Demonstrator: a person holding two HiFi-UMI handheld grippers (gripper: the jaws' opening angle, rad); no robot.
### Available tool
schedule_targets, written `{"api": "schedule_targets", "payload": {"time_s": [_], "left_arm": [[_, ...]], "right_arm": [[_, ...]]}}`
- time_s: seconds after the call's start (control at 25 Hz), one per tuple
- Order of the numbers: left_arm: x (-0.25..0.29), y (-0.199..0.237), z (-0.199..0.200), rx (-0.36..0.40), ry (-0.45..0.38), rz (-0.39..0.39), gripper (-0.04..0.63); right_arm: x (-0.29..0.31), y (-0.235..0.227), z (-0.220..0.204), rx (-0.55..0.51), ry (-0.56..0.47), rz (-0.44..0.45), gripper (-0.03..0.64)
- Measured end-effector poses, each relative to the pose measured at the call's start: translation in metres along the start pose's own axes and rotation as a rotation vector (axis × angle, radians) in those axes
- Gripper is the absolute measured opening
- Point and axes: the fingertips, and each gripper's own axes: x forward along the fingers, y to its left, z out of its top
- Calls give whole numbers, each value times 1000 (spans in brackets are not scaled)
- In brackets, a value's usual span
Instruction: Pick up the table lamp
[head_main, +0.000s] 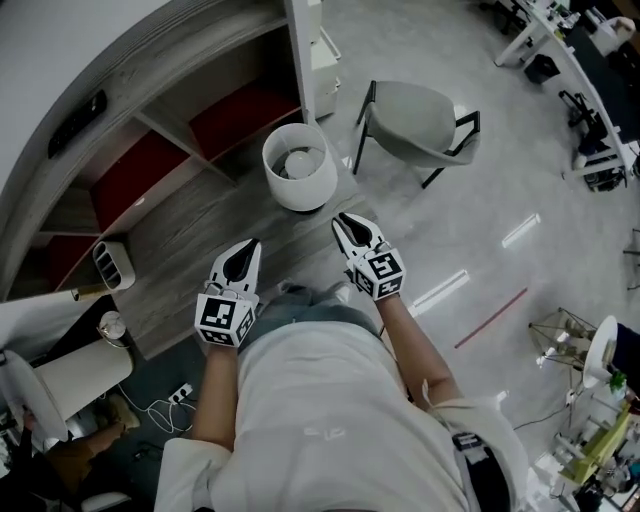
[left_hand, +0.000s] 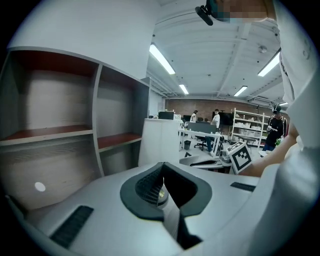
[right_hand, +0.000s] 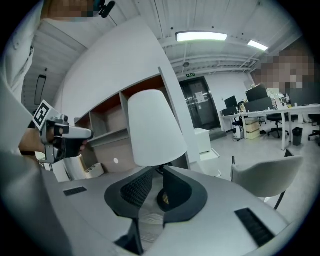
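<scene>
Two marker cubes (head_main: 224, 318) (head_main: 381, 273) near table lamp (head_main: 299, 165)

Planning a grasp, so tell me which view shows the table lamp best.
Right gripper view: the table lamp shows its shade side-on, close ahead. Head view sees it only from above, looking into the shade. Left gripper view misses it.
</scene>
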Motion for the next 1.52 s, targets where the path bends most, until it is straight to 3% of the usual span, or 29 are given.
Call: {"api": "schedule_targets", "payload": {"time_s": [0.4,0.72,1.08,1.52], "left_arm": [[-17,75,-17,-32,7,7,17],[-31,127,-42,-53,26,-7,16],[-39,155,-68,-95,64,2,17],[-43,157,-78,-114,107,70,16]], "right_arm": [[70,1,-40,-36,57,-47,152],[121,4,-54,-72,42,-113,266],[158,-10,-57,-103,9,-208,276],[178,-23,-49,-148,-57,-217,279]]}}
